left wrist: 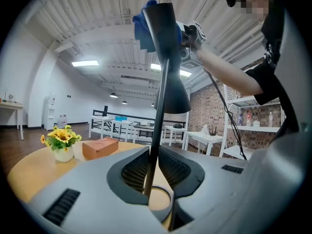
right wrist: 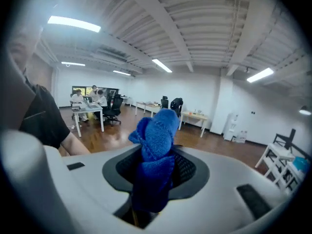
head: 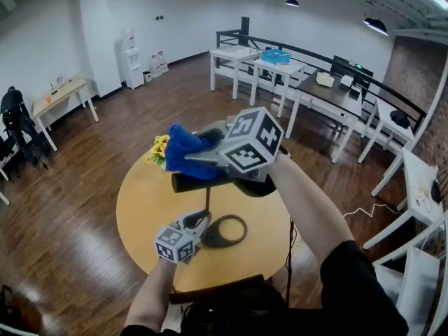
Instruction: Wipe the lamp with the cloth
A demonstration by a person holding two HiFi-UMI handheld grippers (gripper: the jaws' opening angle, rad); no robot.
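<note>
We found the left gripper [left wrist: 152,177] closed on the lamp [left wrist: 159,106] at its stem, near the tabletop's [head: 140,201] near edge, and the right gripper [right wrist: 155,179] clamping the blue cloth [right wrist: 156,140], hiding most of the shade [head: 196,183].

The black desk lamp [head: 207,200] is seen upright, its thin stem clamped between the left gripper's [head: 201,220] jaws. The bunched blue cloth [head: 183,148] is pinched in the right gripper [head: 196,158], at the lamp's head.
</note>
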